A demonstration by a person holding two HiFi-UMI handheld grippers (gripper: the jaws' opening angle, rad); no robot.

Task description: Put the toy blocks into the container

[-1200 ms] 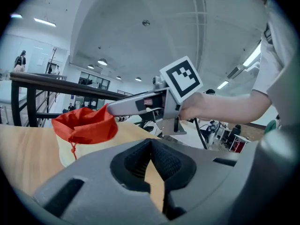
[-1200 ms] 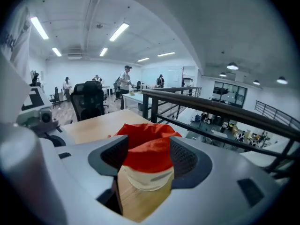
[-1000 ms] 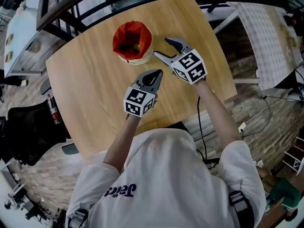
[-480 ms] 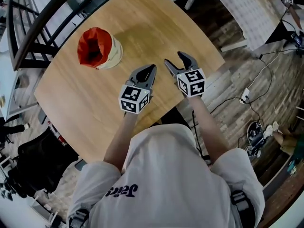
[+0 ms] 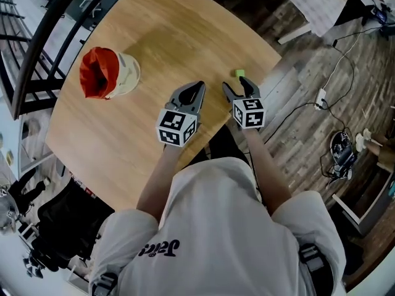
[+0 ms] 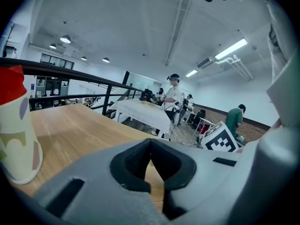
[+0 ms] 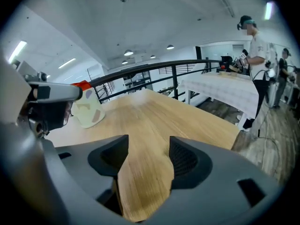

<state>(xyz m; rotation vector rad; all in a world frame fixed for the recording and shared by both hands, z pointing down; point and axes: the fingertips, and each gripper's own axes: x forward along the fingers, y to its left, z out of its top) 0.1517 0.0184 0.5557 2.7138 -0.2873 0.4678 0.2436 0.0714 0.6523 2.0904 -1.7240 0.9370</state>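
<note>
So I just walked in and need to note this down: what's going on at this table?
A person holds a gripper in each hand over a wooden table. The right gripper is open and empty, pointing at a small green block that lies near the table's edge. The left gripper is shut on nothing beside it. The cream container with a red lining stands off to the left, apart from both. The block is not yet picked up.
</note>
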